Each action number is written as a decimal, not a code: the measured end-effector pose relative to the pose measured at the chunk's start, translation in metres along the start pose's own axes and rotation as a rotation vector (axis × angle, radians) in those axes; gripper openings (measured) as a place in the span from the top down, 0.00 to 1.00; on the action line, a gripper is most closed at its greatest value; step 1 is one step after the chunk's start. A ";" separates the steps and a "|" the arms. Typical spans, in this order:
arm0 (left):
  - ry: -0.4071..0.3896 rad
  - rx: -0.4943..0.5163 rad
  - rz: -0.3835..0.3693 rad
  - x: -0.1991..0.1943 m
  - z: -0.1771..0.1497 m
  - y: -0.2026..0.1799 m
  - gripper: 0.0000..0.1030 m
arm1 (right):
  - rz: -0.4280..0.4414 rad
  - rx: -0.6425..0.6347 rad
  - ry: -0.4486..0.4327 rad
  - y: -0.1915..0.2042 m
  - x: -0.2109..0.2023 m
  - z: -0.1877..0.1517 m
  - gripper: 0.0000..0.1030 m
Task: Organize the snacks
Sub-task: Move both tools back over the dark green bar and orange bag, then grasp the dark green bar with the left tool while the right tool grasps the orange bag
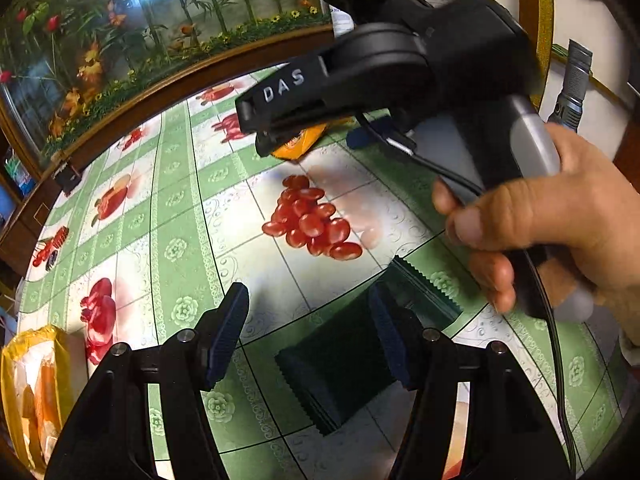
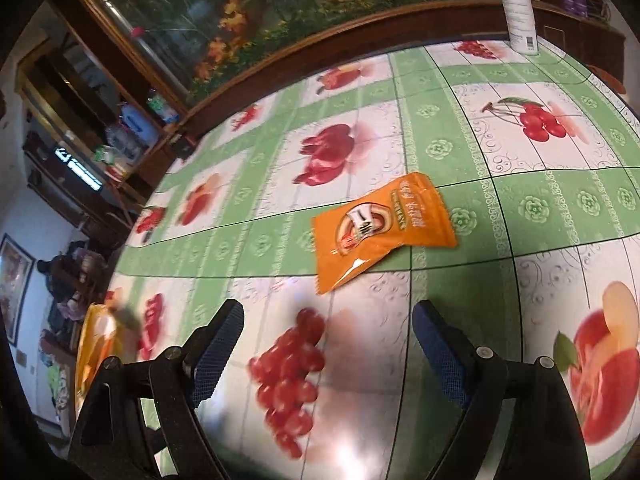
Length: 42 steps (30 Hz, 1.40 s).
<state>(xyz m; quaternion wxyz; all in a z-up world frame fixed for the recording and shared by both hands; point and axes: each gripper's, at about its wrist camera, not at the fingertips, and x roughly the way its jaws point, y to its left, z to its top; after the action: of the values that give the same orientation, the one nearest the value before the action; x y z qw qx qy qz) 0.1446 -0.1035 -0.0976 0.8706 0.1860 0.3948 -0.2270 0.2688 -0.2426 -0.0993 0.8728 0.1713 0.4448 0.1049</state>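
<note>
An orange snack packet [image 2: 380,228] lies flat on the fruit-print tablecloth [image 2: 452,160], ahead of my right gripper [image 2: 328,344], which is open and empty above the cloth. In the left wrist view the same packet [image 1: 298,142] shows partly hidden behind the right gripper's black body [image 1: 400,68], held in a hand. A dark green packet [image 1: 352,356] with zigzag edges lies between the open fingers of my left gripper [image 1: 310,332]; whether the pads touch it I cannot tell. A yellow bag of snacks [image 1: 36,392] sits at the table's left edge; it also shows in the right wrist view [image 2: 96,344].
A wood-framed floral panel [image 2: 320,12] runs along the table's far edge. A white bottle [image 2: 518,8] stands at the far right corner. Shelves with clutter [image 2: 100,140] stand to the left. A grey flashlight [image 1: 572,84] stands beyond the right hand.
</note>
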 end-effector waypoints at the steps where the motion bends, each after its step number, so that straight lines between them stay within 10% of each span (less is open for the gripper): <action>1: -0.002 -0.015 -0.015 0.000 -0.001 0.002 0.40 | -0.016 -0.002 0.004 0.001 0.004 0.004 0.14; 11: 0.035 -0.189 -0.095 -0.002 -0.012 0.017 0.40 | -0.210 -0.233 0.008 0.035 0.045 0.026 0.13; 17: 0.077 -0.260 -0.135 -0.008 -0.024 0.027 0.40 | -0.154 -0.431 0.120 0.055 0.049 0.015 0.13; 26: 0.090 -0.316 -0.108 -0.015 -0.036 0.038 0.40 | -0.008 -0.175 -0.087 0.027 0.004 0.039 0.13; 33: 0.086 -0.374 -0.057 -0.019 -0.043 0.038 0.36 | 0.104 -0.217 0.023 0.033 0.061 0.077 0.14; 42: 0.112 -0.394 -0.042 -0.023 -0.052 0.046 0.28 | 0.085 -0.553 0.288 0.054 0.034 0.014 0.12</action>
<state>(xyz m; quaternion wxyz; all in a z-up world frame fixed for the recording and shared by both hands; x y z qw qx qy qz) 0.1248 -0.0343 -0.1053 0.8620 0.0160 0.4832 -0.1527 0.2983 -0.1840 -0.0955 0.8091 -0.0710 0.5109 0.2814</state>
